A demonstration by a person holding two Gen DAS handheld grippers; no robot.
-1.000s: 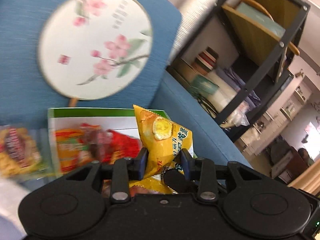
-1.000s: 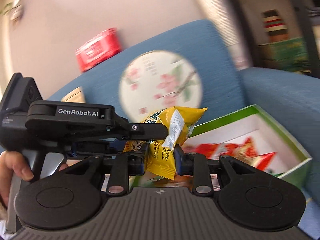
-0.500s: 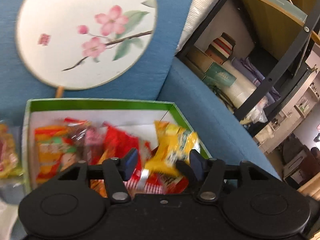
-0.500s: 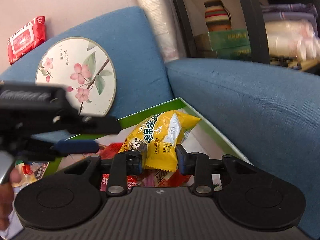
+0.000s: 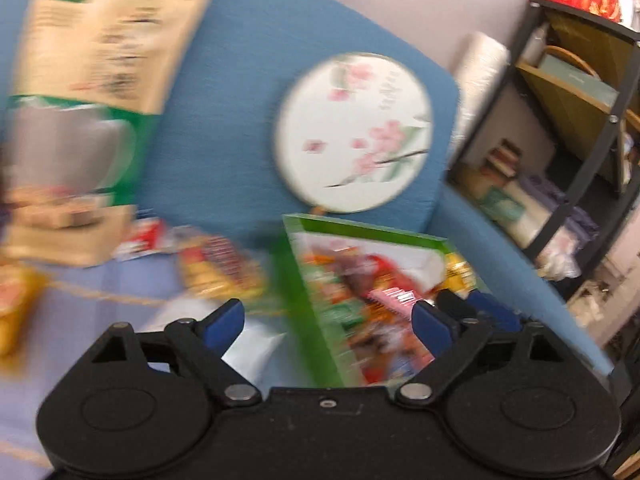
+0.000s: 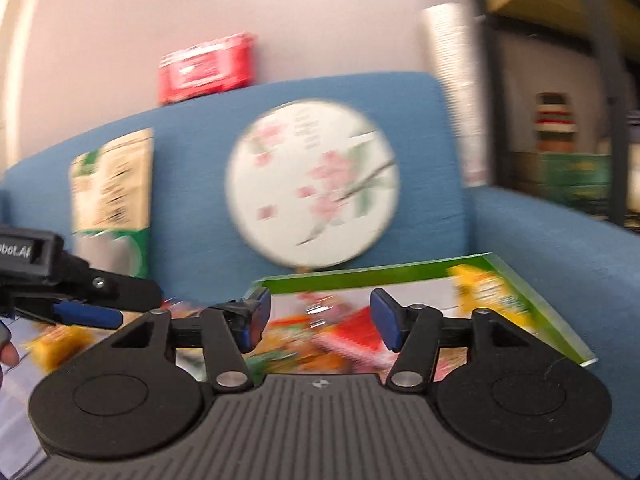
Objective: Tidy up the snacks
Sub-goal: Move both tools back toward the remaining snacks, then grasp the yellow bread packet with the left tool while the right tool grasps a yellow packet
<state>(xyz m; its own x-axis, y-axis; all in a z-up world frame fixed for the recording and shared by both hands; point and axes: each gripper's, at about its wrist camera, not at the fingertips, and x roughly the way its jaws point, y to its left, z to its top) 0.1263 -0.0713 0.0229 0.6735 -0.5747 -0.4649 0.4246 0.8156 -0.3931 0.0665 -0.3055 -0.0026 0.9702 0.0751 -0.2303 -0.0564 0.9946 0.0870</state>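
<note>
- Blue sofa (image 6: 192,152) carries a green-rimmed box (image 6: 360,272) of snacks.
- Left gripper (image 5: 326,316), jaws just spread, grips nothing beside the box.
- Right gripper (image 6: 320,318), jaws just spread, hangs empty before it.

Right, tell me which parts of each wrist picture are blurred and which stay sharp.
Left wrist view: the open black left gripper is sharp; the green-rimmed snack box, the loose packets and the round floral fan are motion-smeared.
Right wrist view: the right gripper is crisp, while the fan, box and dark shelf unit streak sideways.

glossy snack packets (image 5: 360,292) in a smooth cardboard box (image 5: 298,280) on a woven cloth sofa (image 5: 224,120).
</note>
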